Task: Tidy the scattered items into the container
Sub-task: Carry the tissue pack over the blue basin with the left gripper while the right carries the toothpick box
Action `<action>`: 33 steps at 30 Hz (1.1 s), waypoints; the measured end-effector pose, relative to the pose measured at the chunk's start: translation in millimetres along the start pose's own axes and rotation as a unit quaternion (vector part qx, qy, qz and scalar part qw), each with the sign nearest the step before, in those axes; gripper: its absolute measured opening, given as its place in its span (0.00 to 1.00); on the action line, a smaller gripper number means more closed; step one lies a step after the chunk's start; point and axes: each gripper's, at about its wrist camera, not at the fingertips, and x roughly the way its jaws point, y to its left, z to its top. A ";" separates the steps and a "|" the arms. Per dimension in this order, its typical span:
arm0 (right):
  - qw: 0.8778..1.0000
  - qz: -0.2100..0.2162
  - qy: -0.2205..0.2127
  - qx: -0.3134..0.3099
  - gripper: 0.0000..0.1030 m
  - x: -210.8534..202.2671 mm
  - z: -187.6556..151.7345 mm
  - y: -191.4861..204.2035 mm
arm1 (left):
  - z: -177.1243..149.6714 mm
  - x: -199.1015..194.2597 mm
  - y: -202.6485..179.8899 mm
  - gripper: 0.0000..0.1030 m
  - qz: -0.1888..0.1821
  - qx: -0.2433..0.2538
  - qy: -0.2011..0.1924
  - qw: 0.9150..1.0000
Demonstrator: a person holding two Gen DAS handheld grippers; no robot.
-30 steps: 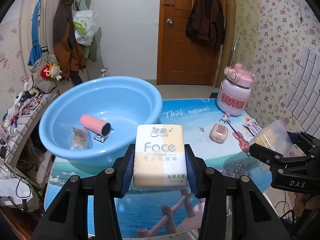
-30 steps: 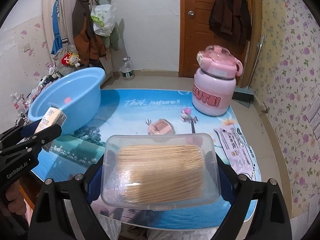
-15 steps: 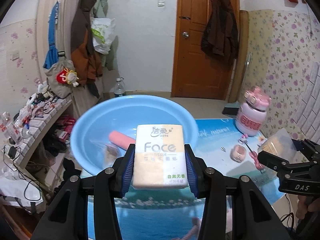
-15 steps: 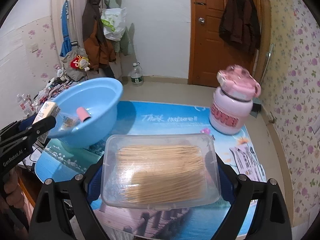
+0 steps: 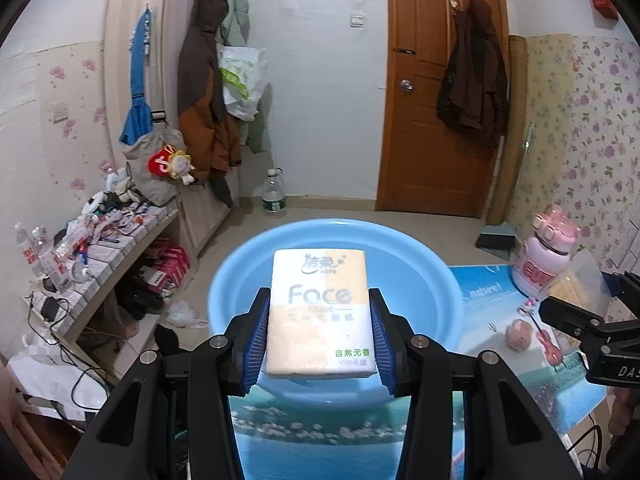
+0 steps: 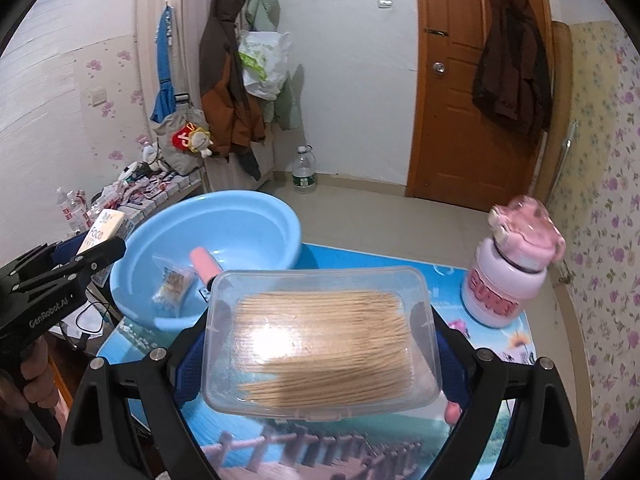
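Note:
My left gripper (image 5: 319,320) is shut on a white and yellow "Face" tissue pack (image 5: 320,280), held just above the near rim of the blue basin (image 5: 424,276). The pack hides the basin's inside in the left wrist view. My right gripper (image 6: 316,344) is shut on a clear plastic box of wooden sticks (image 6: 320,336), held over the table to the right of the basin (image 6: 248,220). Inside the basin lie a pink roller (image 6: 205,262) and a small clear bag (image 6: 172,284). The left gripper (image 6: 80,258) with the pack (image 6: 102,230) shows at the basin's left edge.
A pink bottle (image 6: 508,280) stands at the table's far right. A small pink round item (image 5: 518,330) and a pink violin-shaped trinket (image 5: 546,344) lie on the blue picture mat (image 6: 360,452). A cluttered low shelf (image 5: 100,248) runs along the left of the table.
Both grippers have risen and swung left toward the basin with their loads. The tissue pack now hangs over the basin's near rim, and the box is closer to the basin.

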 end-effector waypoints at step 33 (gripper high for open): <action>0.998 0.053 -0.004 -0.028 0.90 52.3 34.2 60.5 | 1.4 53.5 20.3 0.43 0.023 -0.001 0.034 0.999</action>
